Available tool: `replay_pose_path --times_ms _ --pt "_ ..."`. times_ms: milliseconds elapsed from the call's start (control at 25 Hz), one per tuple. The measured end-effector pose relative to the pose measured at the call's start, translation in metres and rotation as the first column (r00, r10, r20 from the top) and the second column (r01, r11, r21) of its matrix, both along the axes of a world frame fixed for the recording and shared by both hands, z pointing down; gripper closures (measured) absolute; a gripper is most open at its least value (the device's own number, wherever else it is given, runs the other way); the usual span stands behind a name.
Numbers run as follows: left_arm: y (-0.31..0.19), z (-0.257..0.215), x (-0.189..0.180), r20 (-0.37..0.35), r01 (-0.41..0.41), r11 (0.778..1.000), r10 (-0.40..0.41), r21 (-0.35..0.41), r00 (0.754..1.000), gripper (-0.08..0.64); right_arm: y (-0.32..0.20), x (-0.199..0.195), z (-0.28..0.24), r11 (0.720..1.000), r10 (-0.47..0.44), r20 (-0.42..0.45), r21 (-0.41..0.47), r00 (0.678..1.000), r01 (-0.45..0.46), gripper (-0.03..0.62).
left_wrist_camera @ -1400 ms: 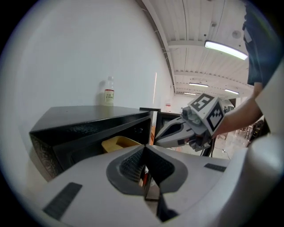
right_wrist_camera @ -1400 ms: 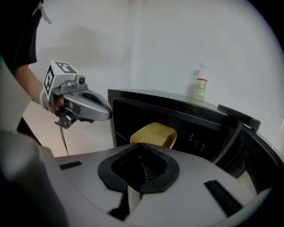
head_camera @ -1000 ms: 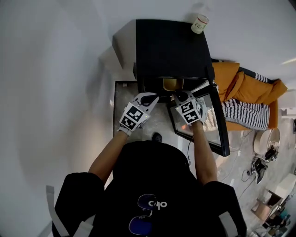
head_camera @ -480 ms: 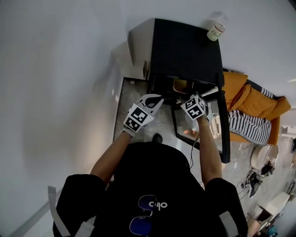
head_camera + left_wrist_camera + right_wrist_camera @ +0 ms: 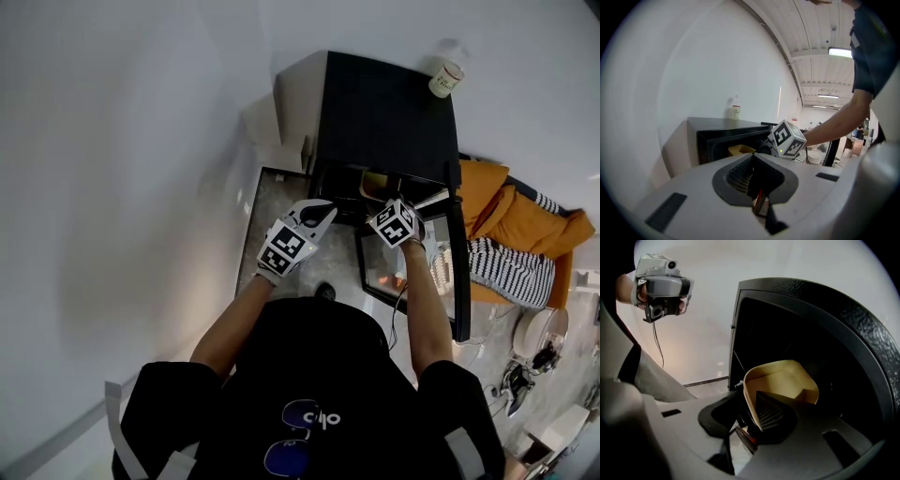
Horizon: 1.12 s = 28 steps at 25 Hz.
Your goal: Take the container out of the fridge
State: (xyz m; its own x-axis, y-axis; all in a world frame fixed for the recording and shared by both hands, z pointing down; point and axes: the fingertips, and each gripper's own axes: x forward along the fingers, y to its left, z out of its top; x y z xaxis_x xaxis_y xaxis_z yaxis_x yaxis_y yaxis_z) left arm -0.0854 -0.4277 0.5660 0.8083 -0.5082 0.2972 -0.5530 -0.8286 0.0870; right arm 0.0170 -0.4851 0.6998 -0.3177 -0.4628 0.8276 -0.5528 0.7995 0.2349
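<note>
A black mini fridge (image 5: 384,103) stands against the wall with its door (image 5: 455,281) swung open to the right. A tan open-topped container (image 5: 787,380) sits at the fridge's mouth and shows as a yellow patch, the container (image 5: 377,180), in the head view. My right gripper (image 5: 751,411) is shut on the container's near wall, one jaw inside and one outside. My left gripper (image 5: 322,210) hangs left of the opening, shut with nothing in it. In the left gripper view the container (image 5: 739,150) lies just behind the right gripper's marker cube (image 5: 787,139).
A small white bottle (image 5: 447,79) stands on the fridge top at the back right. A white wall (image 5: 141,187) runs along the left. Orange cushions (image 5: 520,220) and a striped cloth (image 5: 511,267) lie beyond the door. A dark cable (image 5: 386,314) trails on the stone floor.
The head view has swung, so the fridge sits further right in frame. The right gripper's cube has turned and stays at the opening. The left gripper has kept its place beside it.
</note>
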Motion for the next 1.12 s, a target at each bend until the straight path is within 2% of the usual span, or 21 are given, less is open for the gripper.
replay_pose_path --times_ms 160,240,400,880,1120 --pt "0.000 -0.003 -0.003 0.001 0.007 1.000 -0.007 0.008 1.000 0.554 0.001 -0.004 0.001 1.000 -0.013 -0.003 -0.004 1.000 0.013 0.494" --pt "0.000 -0.004 -0.004 0.001 0.011 1.000 -0.011 0.009 1.000 0.554 0.001 -0.005 0.001 1.000 -0.020 -0.010 0.000 1.000 0.020 0.531" --pt "0.001 -0.006 -0.006 0.001 0.021 1.000 -0.021 0.014 1.000 0.554 0.004 -0.006 0.000 0.999 -0.037 -0.027 0.005 0.999 0.037 0.565" --pt "0.027 -0.009 -0.007 -0.004 0.063 0.998 -0.063 0.022 0.998 0.554 0.038 -0.020 -0.020 0.998 -0.055 0.036 0.031 0.998 0.054 0.568" --pt "0.054 -0.008 -0.012 -0.007 0.128 0.992 -0.128 0.011 0.992 0.554 0.072 -0.032 -0.039 0.995 -0.082 0.102 0.068 0.991 0.075 0.568"
